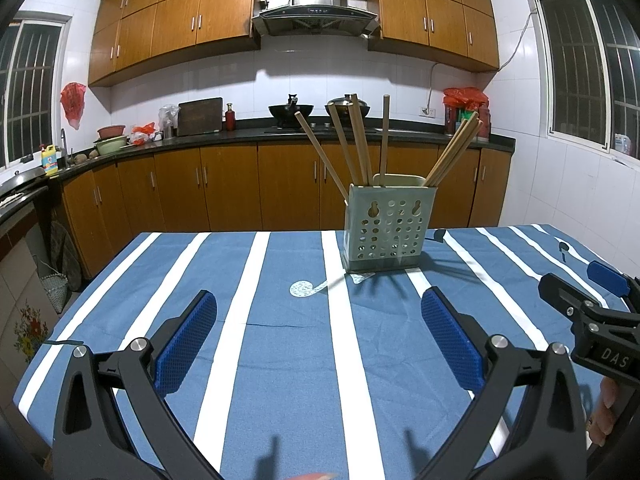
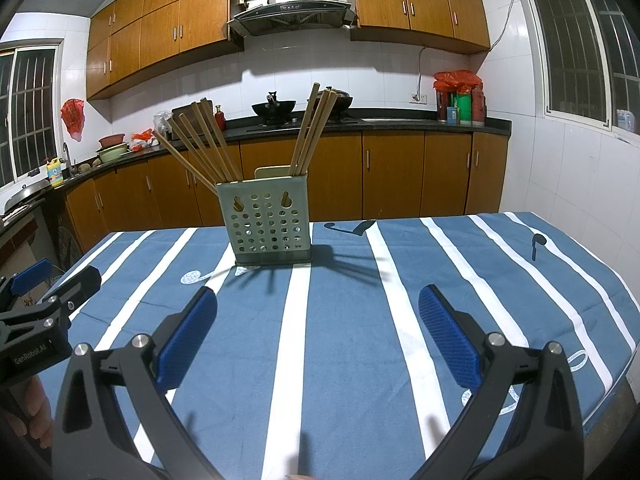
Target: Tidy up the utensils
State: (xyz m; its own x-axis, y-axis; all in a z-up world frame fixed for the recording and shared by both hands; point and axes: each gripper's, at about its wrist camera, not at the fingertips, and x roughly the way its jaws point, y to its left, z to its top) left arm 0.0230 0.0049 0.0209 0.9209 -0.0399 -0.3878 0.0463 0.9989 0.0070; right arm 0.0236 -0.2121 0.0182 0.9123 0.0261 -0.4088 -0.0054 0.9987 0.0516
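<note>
A pale green perforated utensil holder [image 1: 385, 228] stands upright on the blue-and-white striped tablecloth [image 1: 280, 360], toward the far side; it also shows in the right wrist view [image 2: 269, 224]. Several wooden chopsticks [image 1: 356, 140] stand in it, fanned left and right; they also show in the right wrist view [image 2: 208, 144]. My left gripper [image 1: 318, 312] is open and empty, well short of the holder. My right gripper [image 2: 318, 308] is open and empty, also short of the holder. Each gripper sees the other at its side: the right one [image 1: 576, 284] and the left one [image 2: 56, 276].
The table's far edge [image 2: 400, 218] lies just behind the holder. Its right edge [image 2: 624, 320] curves away. Beyond are wooden kitchen cabinets [image 1: 240, 184], a black counter with woks [image 1: 285, 114] and a sink area on the left [image 1: 64, 156].
</note>
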